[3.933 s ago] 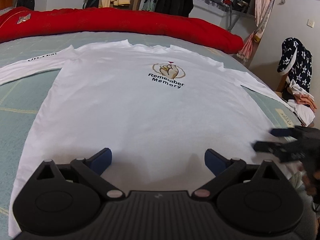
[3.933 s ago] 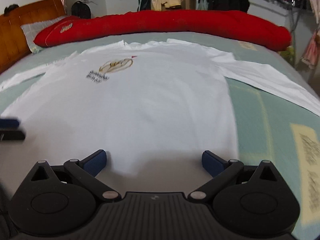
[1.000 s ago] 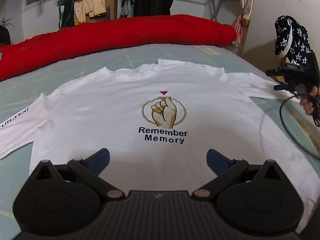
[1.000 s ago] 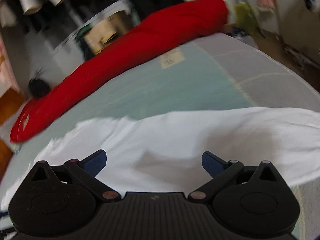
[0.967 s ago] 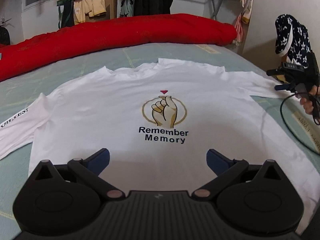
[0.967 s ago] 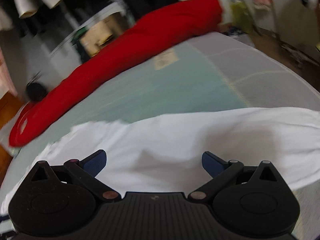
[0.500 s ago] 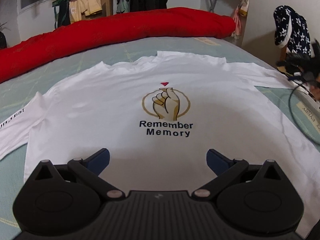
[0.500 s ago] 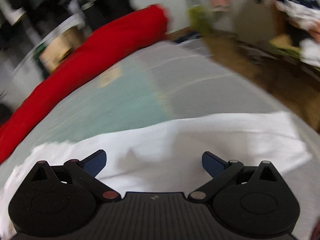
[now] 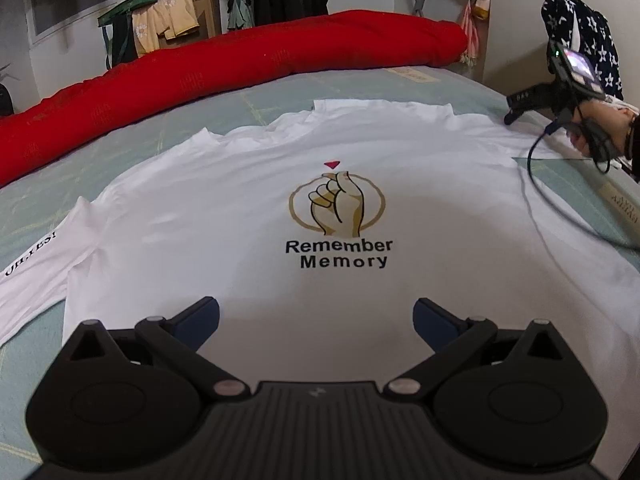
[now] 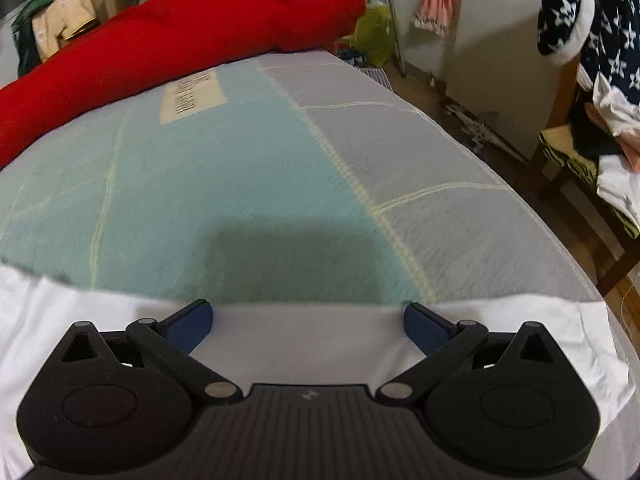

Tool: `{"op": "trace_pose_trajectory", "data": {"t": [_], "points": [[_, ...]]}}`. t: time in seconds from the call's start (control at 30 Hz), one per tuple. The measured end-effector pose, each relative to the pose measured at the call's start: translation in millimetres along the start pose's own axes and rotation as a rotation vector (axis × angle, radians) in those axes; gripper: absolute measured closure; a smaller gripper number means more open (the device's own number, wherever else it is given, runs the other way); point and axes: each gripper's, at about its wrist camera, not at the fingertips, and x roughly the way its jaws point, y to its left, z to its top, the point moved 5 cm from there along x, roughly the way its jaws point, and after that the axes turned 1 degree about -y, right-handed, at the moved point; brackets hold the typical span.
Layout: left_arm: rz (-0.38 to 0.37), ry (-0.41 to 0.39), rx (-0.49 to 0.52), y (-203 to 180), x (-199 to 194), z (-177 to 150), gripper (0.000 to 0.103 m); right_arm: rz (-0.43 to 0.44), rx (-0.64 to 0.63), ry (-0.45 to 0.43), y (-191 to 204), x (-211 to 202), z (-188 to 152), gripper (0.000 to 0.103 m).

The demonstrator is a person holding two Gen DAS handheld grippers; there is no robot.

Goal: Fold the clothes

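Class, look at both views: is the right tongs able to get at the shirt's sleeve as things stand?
Probably yes: the right tongs are open just above the white sleeve, which lies flat on the bed with nothing between.

White shirt [image 9: 240, 216] on a pale teal and grey bed cover [image 10: 248, 184].
The shirt's chest carries a gold ring with a tan hand, a small red heart above it and black lettering below; its sleeve has black lettering too. Beyond the shirt lies a plain red bolster [image 9: 224, 76]. The cover has pale yellow stitched lines. Right of the shirt hangs a navy garment [image 10: 608, 28] with white stars.
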Motion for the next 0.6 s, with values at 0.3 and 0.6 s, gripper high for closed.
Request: {"op": "trace_pose_trajectory", "data": {"t": [0.3, 0.6], "points": [[-0.018, -0.011, 0.017, -8, -4, 0, 0.001, 0.058, -0.09, 0.077, 17, -38, -37, 0.0], [-0.029, -0.035, 0.029, -12, -17, 2, 0.001, 0.04, -0.009, 0.001, 2, -33, -18, 0.0]]}}
